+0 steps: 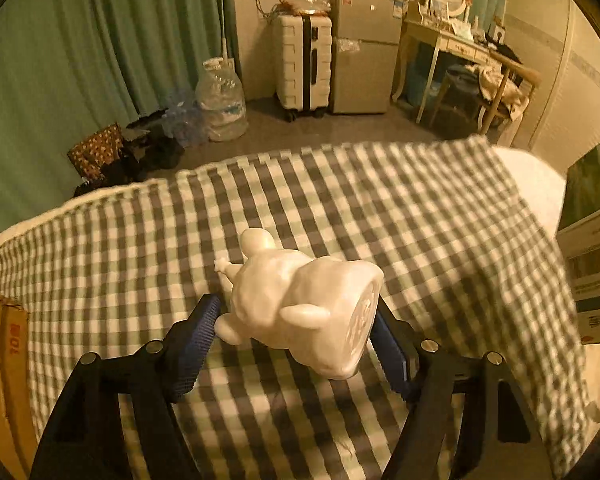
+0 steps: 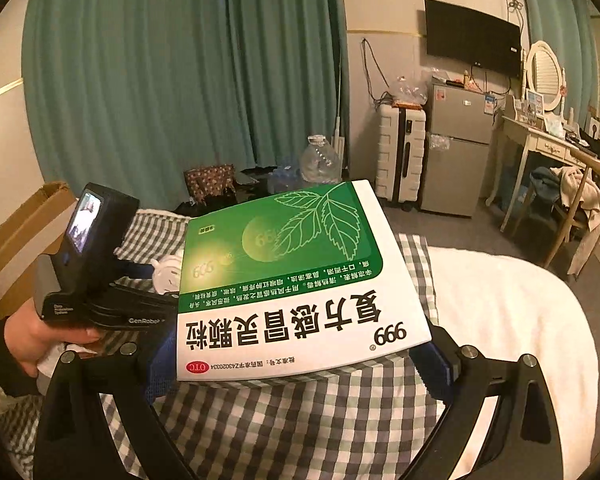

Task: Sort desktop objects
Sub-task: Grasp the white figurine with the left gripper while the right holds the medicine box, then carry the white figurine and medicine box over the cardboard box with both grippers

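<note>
A white figurine (image 1: pixel 300 300) lies on its side on the green checked cloth (image 1: pixel 380 208). My left gripper (image 1: pixel 296 314) straddles it; the blue pads (image 1: pixel 202 332) meet a limb on one side and the flat base on the other. In the right wrist view my right gripper (image 2: pixel 296 360) is shut on a green and white medicine box (image 2: pixel 292 280), held flat above the cloth (image 2: pixel 300 420). A hand (image 2: pixel 28 336) holds the left gripper's body (image 2: pixel 88 264) just left of the box. A bit of the figurine (image 2: pixel 167 274) shows behind the box edge.
A brown cardboard box (image 1: pixel 0 360) stands at the cloth's left edge. White bedding (image 2: pixel 500 320) lies to the right. The medicine box (image 1: pixel 592 240) fills the right edge of the left wrist view. On the floor behind are a water jug (image 1: pixel 222 100), suitcase (image 1: pixel 302 64) and fridge (image 1: pixel 364 52).
</note>
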